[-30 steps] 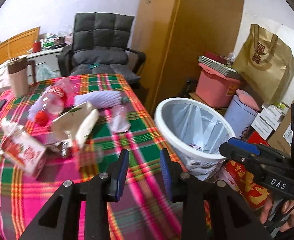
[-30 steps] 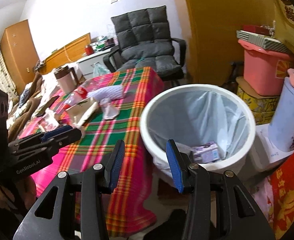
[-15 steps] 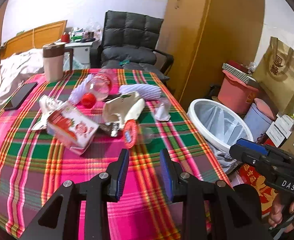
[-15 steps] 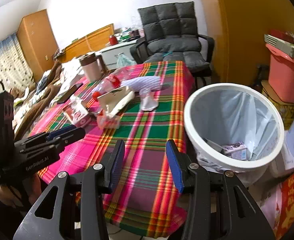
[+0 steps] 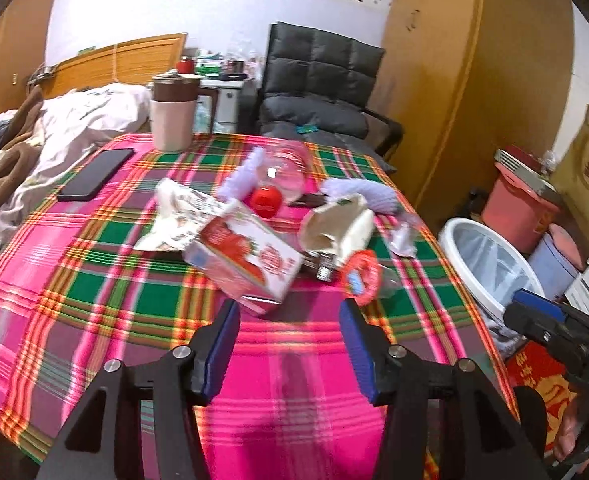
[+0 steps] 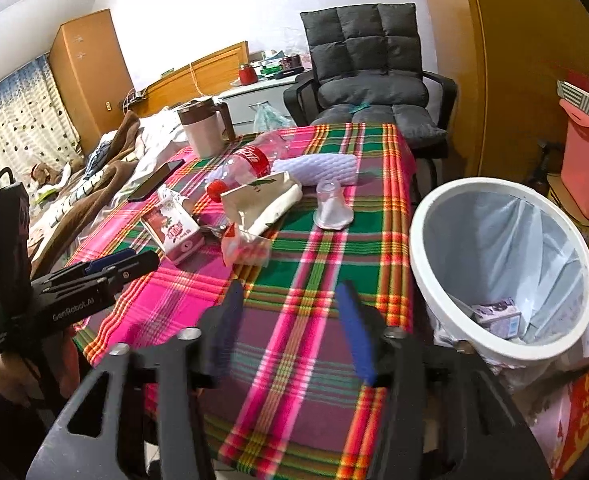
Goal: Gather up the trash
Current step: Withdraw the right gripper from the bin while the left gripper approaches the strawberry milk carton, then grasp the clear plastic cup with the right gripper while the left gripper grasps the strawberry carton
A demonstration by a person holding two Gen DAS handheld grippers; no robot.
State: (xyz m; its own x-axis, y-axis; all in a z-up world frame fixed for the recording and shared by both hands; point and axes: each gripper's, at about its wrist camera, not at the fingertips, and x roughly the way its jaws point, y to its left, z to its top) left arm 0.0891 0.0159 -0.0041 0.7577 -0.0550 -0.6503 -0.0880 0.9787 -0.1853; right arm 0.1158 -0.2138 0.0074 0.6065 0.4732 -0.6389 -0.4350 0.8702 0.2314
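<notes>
Trash lies in a heap on the plaid tablecloth (image 5: 94, 280): a red-and-white carton (image 5: 250, 256) (image 6: 174, 234), a crushed beige paper bag (image 5: 334, 228) (image 6: 262, 200), a clear bottle with a red cap (image 5: 278, 184) (image 6: 250, 160), a small clear cup with a red lid (image 5: 360, 276) (image 6: 244, 246), and another clear cup (image 6: 332, 208). My left gripper (image 5: 290, 344) hovers just in front of the carton, jaws opening, nothing between them. My right gripper (image 6: 290, 320) hangs over the table's near edge, jaws opening and empty. The white lined bin (image 6: 502, 268) (image 5: 490, 264) stands at the right.
A tall mug (image 5: 173, 112), a dark phone (image 5: 96, 174) and a rolled lilac cloth (image 6: 318, 168) also lie on the table. A grey chair (image 6: 370, 80) stands behind it, a bed (image 5: 54, 132) to the left. Boxes and a pink tub (image 5: 522, 204) crowd the floor beyond the bin.
Both views have swung from the bin toward the table, and the trash heap now sits closer ahead. Both grippers' jaws have spread wider.
</notes>
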